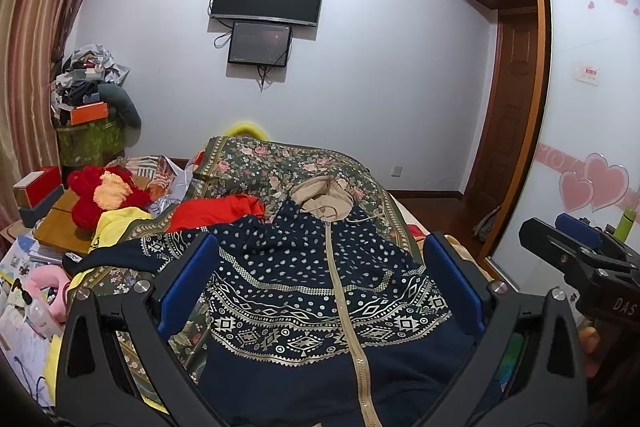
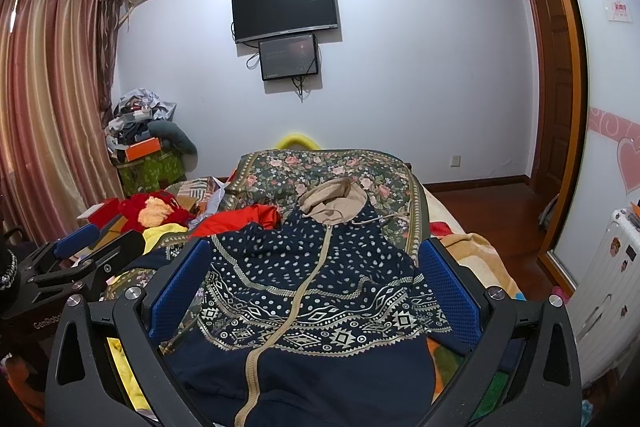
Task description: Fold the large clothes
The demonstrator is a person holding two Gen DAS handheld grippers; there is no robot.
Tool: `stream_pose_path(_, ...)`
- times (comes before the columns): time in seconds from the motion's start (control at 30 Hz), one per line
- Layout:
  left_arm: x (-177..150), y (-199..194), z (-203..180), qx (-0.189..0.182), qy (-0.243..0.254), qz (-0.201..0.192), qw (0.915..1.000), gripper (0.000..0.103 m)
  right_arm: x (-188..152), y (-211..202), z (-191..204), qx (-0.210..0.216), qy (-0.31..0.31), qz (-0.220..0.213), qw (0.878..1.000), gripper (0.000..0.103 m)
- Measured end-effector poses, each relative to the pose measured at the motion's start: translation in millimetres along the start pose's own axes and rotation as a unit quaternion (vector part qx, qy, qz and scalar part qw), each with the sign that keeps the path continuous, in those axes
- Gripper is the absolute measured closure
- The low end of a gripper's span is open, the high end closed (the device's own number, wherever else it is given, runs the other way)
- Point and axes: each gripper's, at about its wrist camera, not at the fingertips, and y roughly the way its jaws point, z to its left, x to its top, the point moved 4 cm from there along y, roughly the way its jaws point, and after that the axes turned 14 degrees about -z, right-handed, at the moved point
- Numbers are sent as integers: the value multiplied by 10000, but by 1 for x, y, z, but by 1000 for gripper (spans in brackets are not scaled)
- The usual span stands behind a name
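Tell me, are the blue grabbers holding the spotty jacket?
No. Both the left gripper and right gripper are open and empty above the navy patterned hoodie, which lies on the bed.

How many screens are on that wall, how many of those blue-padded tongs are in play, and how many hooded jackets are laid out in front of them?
Screens on the wall: 2, a large one and a small one
Tongs: 2, left tongs and right tongs, both open
Hooded jackets: 1, the navy patterned jacket
Total: 5
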Motion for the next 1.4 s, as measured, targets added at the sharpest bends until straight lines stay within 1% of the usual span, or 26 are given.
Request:
stream_pose_path(0.5, -5, 9, 5, 106, -6, 89, 9999, 0, -5, 8, -1, -10, 41, 160, 9999, 0)
stream_pose_path(0.8, -10, 28, 24, 290, -62, 226, 9993, 0, -13, 29, 0, -22, 59, 421, 9991, 0)
stream_pose_path(0.93, -16, 44, 40, 470, -88, 350, 9982, 0, -19, 43, -3, -32, 85, 602, 9981, 0)
stream_pose_path(1.13, -29, 74, 75, 854, -21, 595, 9946, 0, -38, 73, -8, -76, 134, 1082, 9940, 0)
stream_pose_path(1.23, -35, 92, 104, 1189, 74, 702, 9904, 0, -51, 90, -14, -149, 176, 1373, 9903, 0)
stream_pose_path(1.3, -39, 100, 122, 1352, 50, 762, 9879, 0, -61, 104, -18, -243, 220, 1598, 9866, 0)
stream_pose_path(1.4, -47, 115, 159, 1734, -31, 898, 9808, 0, -79, 124, -26, -429, 268, 1962, 9792, 0)
